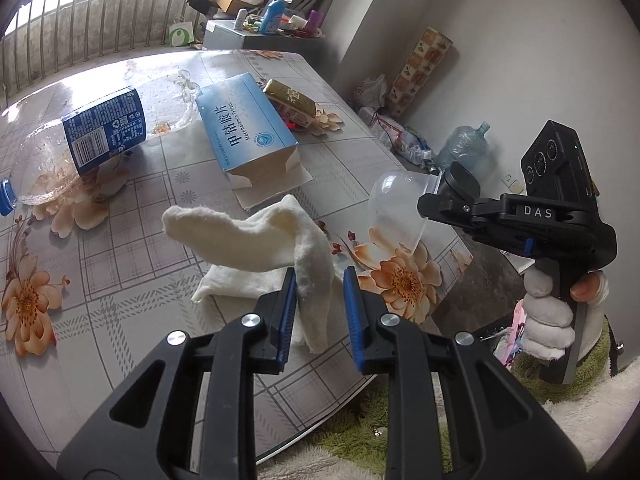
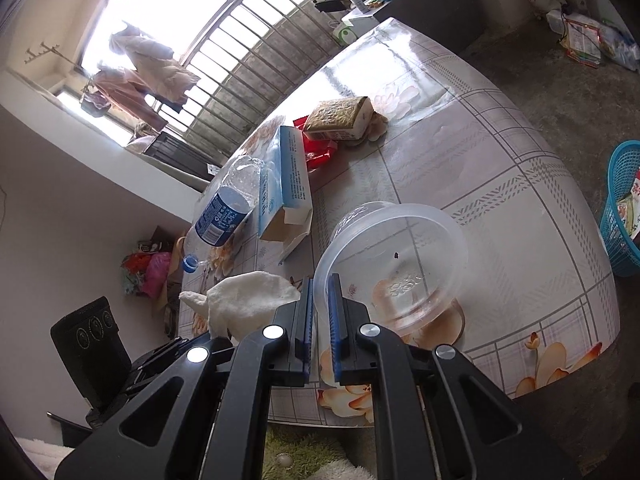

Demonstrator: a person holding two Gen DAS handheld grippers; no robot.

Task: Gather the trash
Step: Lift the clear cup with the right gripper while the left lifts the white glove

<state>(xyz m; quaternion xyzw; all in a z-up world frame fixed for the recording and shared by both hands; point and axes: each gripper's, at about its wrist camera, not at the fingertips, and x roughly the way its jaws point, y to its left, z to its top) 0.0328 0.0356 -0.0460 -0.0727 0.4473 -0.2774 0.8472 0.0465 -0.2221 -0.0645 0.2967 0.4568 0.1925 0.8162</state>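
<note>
The left gripper (image 1: 320, 280) stands with its jaws parted around a crumpled white tissue (image 1: 260, 248); one fold of it hangs against the left blue pad, the right pad is clear of it, so nothing is pinched. The right gripper (image 2: 319, 292) is clenched on the thin rim of a clear plastic bowl (image 2: 400, 256), which tilts on its side near the table's front edge. The tissue is soft and fuzzy, partly flat and partly raised in a curled flap — the bowl is smooth, see-through and round. Behind them on the glossy floral tablecloth (image 1: 120, 300) lie a blue-labelled clear bottle (image 1: 100, 136) on its side, an opened blue and white medicine box (image 1: 248, 128) and a brown packet (image 1: 290, 98). The right side of the table is bare up to its curved edge, and a blue mesh basket (image 2: 622, 216) stands on the floor beyond that edge — well apart from the bowl.
</note>
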